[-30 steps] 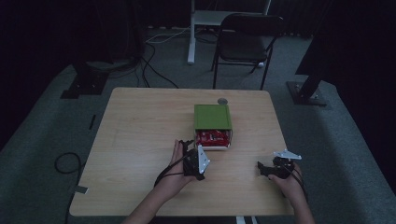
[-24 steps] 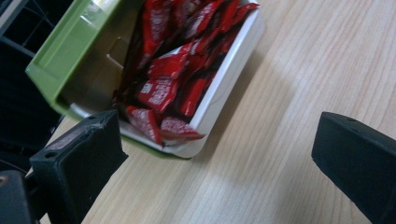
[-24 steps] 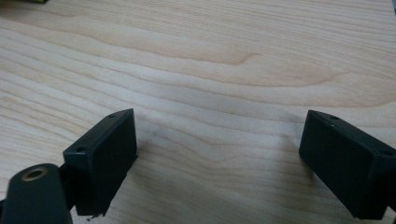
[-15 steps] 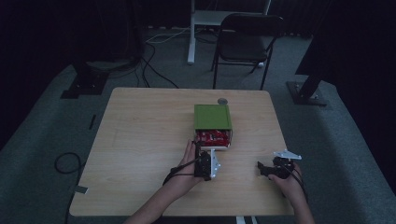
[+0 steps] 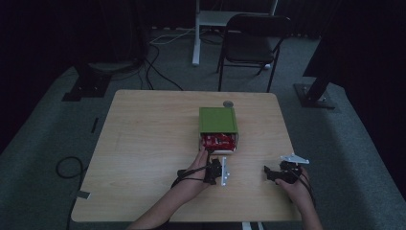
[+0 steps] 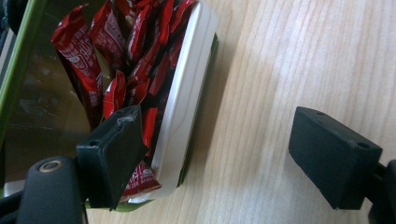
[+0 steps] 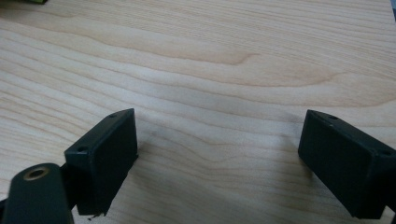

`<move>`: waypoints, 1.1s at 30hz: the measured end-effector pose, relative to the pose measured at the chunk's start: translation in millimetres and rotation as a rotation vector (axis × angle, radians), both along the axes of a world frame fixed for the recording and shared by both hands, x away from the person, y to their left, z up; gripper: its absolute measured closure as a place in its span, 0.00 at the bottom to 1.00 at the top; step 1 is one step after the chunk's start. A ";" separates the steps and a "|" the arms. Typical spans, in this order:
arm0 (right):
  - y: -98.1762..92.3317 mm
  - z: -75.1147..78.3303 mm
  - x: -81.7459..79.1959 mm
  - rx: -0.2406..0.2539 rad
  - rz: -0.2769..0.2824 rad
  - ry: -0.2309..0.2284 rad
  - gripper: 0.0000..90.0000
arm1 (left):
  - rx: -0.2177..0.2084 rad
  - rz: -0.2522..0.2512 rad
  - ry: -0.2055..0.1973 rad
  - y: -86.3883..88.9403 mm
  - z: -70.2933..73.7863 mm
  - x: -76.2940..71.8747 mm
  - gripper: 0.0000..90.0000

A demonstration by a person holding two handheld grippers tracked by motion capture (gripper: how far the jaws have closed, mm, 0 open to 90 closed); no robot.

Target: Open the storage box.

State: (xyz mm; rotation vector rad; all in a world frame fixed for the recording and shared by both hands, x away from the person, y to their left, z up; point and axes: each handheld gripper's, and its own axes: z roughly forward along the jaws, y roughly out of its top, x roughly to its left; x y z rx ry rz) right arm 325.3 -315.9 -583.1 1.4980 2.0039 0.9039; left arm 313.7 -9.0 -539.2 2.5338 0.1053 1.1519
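Dim room: grey carpet (image 5: 57, 129); black folding chair (image 5: 253, 38) behind the wooden table (image 5: 143, 143) (cables trailing).

table (image 5: 143, 158): light wood, square top, rounded corners, grain runs across
tray (image 5: 218, 143): white, sits near table centre-right, full of red packets (image 5: 218, 140)
lid (image 5: 218, 120): green, flat over the tray's far part, near end left uncovered
round object (image 5: 228, 103): small, grey, lies on the table just beyond the lid, near far edge
floor (image 5: 57, 124): grey carpet around the table
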 end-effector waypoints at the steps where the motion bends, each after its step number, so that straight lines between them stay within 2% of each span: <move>1: 0.0 0.0 0.0 0.000 0.000 0.000 0.13 | 0.002 0.006 0.004 -0.4 -1.4 0.9 0.22; 4: 0.0 0.0 0.0 0.000 0.000 0.000 0.13 | 0.033 0.009 0.017 -1.7 -4.8 2.9 0.25; 9: 0.0 0.0 0.0 0.000 0.000 0.000 0.13 | 0.049 -0.003 -0.009 -5.3 -6.2 5.0 0.27; 11: 0.0 0.0 0.0 0.000 0.000 0.000 0.13 | 0.054 0.007 -0.015 -7.3 -7.3 6.4 0.28; 14: 0.0 0.0 0.0 0.000 0.000 0.000 0.13 | 0.096 0.019 -0.038 -9.5 -8.7 9.0 0.35; 16: 0.0 0.0 0.0 0.000 0.000 0.000 0.13 | 0.088 0.030 -0.041 -9.6 -7.9 10.9 0.41; 18: 0.0 0.0 0.0 0.000 0.000 0.001 0.13 | 0.100 0.030 -0.053 -9.5 -7.3 12.1 0.47; 21: 0.0 0.0 0.0 0.000 -0.001 0.001 0.13 | 0.136 0.028 -0.093 -10.5 -9.7 13.4 0.54; 23: 0.0 0.0 -0.1 0.000 -0.001 0.001 0.13 | 0.154 0.027 -0.121 -11.3 -12.8 14.6 0.54; 26: 0.1 0.0 0.0 0.000 -0.001 0.001 0.13 | 0.142 0.043 -0.144 -12.0 -13.3 15.3 0.64; 28: 0.1 0.0 0.0 -0.001 -0.001 0.000 0.13 | 0.163 0.038 -0.167 -12.8 -14.0 15.4 0.69; 33: 0.1 0.0 0.0 -0.001 -0.001 0.001 0.13 | 0.210 0.032 -0.221 -15.7 -19.1 14.8 0.73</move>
